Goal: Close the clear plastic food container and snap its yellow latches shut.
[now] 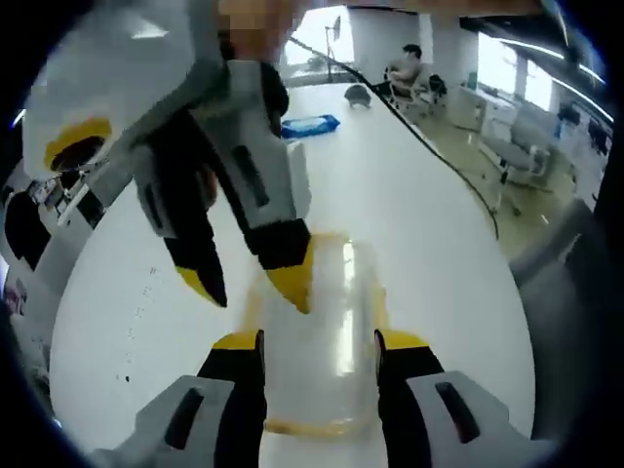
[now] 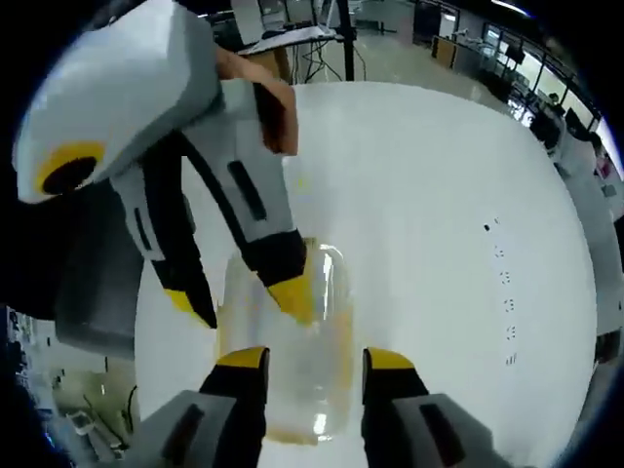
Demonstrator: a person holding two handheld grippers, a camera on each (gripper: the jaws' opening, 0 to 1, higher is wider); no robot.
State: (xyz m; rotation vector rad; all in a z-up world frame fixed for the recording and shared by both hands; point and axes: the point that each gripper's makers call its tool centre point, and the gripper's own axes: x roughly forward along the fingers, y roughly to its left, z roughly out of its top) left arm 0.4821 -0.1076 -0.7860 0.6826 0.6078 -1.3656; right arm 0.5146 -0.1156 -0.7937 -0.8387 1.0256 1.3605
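Note:
The clear plastic container (image 1: 336,292) with yellow trim lies on the white table (image 1: 419,224), lid on top. Its yellow edge (image 1: 312,426) shows at the near end. My left gripper (image 1: 319,341) hovers open over it, and the jaws straddle its width. My right gripper (image 1: 246,288) reaches in from the upper left, open, one yellow fingertip (image 1: 291,288) on the lid's edge and the other off to the side. In the right gripper view, the container (image 2: 331,327) sits between the open right gripper (image 2: 317,359) jaws. There the left gripper (image 2: 239,300) has one fingertip (image 2: 292,297) on the lid.
A blue packet (image 1: 310,125) and a grey object (image 1: 359,95) lie at the table's far end, where a person (image 1: 405,68) sits. A black cable (image 1: 439,156) follows the table edge. A grey chair (image 2: 97,283) stands beside the table, and a tripod (image 2: 341,39) beyond it.

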